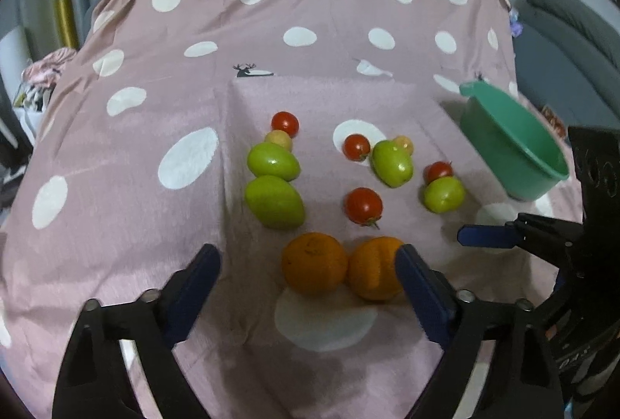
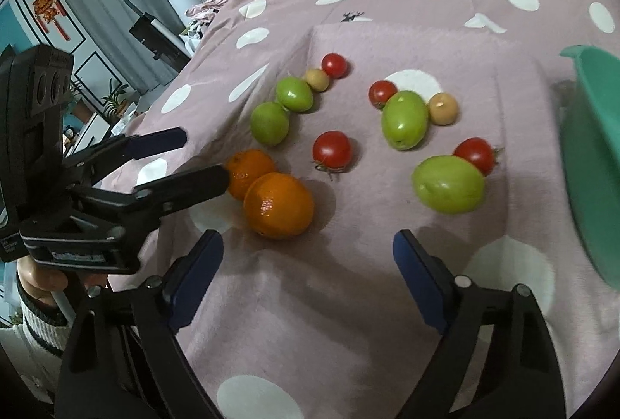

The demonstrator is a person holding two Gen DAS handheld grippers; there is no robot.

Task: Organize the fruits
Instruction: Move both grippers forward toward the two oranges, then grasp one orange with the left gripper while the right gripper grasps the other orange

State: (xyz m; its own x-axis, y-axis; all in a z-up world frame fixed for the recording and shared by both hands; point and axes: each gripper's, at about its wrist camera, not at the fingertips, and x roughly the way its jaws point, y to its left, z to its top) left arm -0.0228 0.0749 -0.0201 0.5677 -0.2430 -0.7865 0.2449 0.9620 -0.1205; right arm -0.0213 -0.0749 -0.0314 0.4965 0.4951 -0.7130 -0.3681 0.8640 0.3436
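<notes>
Over the near edge of the pink polka-dot cloth [image 1: 116,155], left gripper [image 1: 308,266] hangs with fingers spread wide, nothing between them, 2 oranges [image 1: 314,262] touching each other just ahead of its tips. Right gripper [image 2: 308,250] also spread, empty, above bare cloth near the same edge; its blue tip shows at the right in the left wrist view. Past the oranges: 4 green fruits [image 1: 273,202], 2 stacked at the left, 1 mid [image 2: 403,121], 1 toward the right [image 2: 447,184]. 4 red tomatoes [image 1: 362,206] and 2 small tan fruits [image 2: 443,108] scattered among them, several touching greens. Green plastic bowl [image 1: 515,148] sits at the cloth's right edge, tilted, well apart from the oranges.
</notes>
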